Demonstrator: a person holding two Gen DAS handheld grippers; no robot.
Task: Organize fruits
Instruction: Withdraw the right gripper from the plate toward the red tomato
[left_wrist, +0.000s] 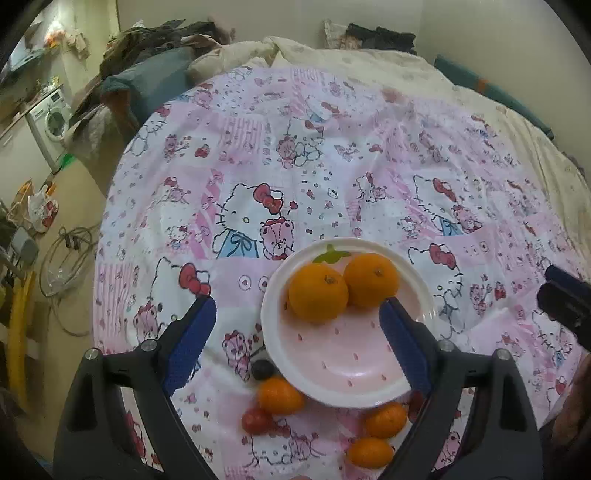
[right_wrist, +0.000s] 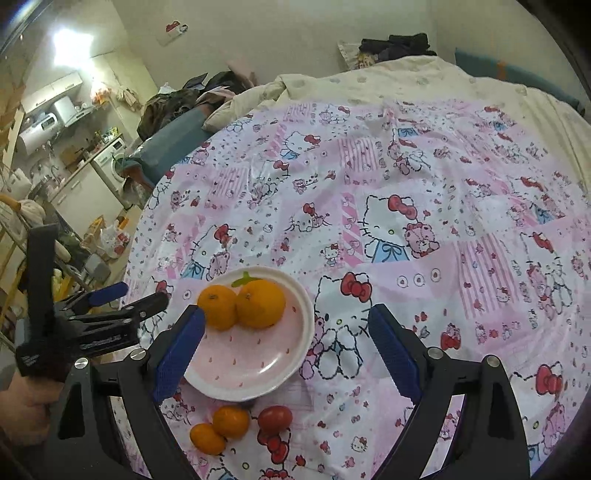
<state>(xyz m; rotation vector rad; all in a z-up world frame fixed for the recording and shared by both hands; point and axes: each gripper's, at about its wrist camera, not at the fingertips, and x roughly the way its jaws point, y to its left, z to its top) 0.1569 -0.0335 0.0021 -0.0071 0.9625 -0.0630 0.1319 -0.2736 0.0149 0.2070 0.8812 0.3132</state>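
- The left hand-held gripper (left_wrist: 297, 325) has its jaws wide apart with nothing between the pads; it hangs above the near part of the strawberry-shaped plate (left_wrist: 291, 354).
- The right hand-held gripper (right_wrist: 286, 349) is also spread wide and holds nothing. In its own view the plate sits at about 9 o'clock from its middle.
- Two oranges (left_wrist: 318, 293) lie in the plate, touching each other, at the 12 o'clock side of it.
- On the Hello Kitty sheet (left_wrist: 332, 166) of the bed, just beside the plate at its 6 o'clock rim, the loose fruits wait: three small oranges (left_wrist: 279, 396), a cherry tomato (left_wrist: 256, 421) and one dark berry (left_wrist: 263, 369), maybe a blueberry, which almost touches the rim.
- I judge the step in hand is to pick one of these small fruits. It is better to come straight down on one fruit and close gently, because the tomato is soft and the round fruits can roll on the soft sheet.
- The small oranges lie near each other, so the pads should take the outer one first.
- The near half of the plate is bare, with good room to set fruit down without pushing the two oranges.
- From 10 to 2 o'clock the sheet is open; the bed edge falls off at 9 o'clock.
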